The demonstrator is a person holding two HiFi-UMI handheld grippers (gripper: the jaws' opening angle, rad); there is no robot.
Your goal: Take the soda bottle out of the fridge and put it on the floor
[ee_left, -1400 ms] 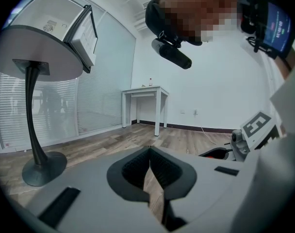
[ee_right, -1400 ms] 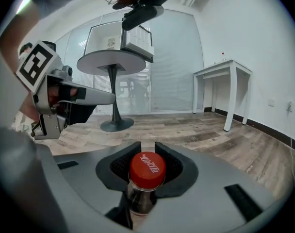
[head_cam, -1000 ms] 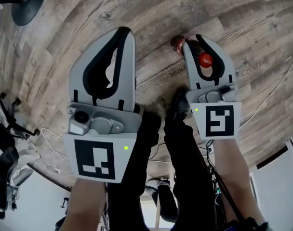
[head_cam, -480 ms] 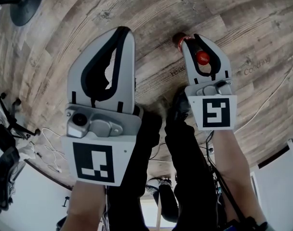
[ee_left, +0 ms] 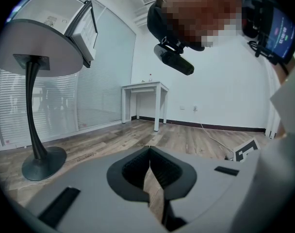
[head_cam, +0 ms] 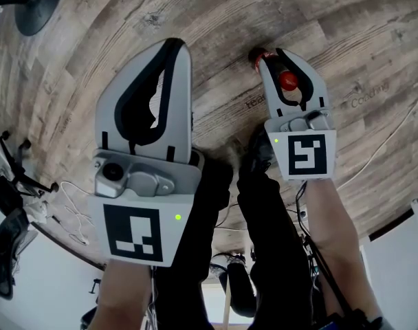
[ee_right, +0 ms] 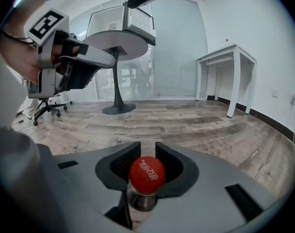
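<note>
Over the wood floor (head_cam: 360, 40), the right gripper (head_cam: 272, 53) has sunk lower than a second ago, jaws clamped on the soda bottle (ee_right: 146, 174) at its neck, while the left gripper (head_cam: 174, 45) stays put, jaws closed and empty.

Soda bottle (head_cam: 287, 81) mostly behind right claw (head_cam: 274, 55)

The soda bottle (head_cam: 287, 81) sits between the jaws of the right tool (head_cam: 272, 56), right of the left tool (head_cam: 176, 47)

Bright, even indoor light; strong fisheye edge distortion.
</note>
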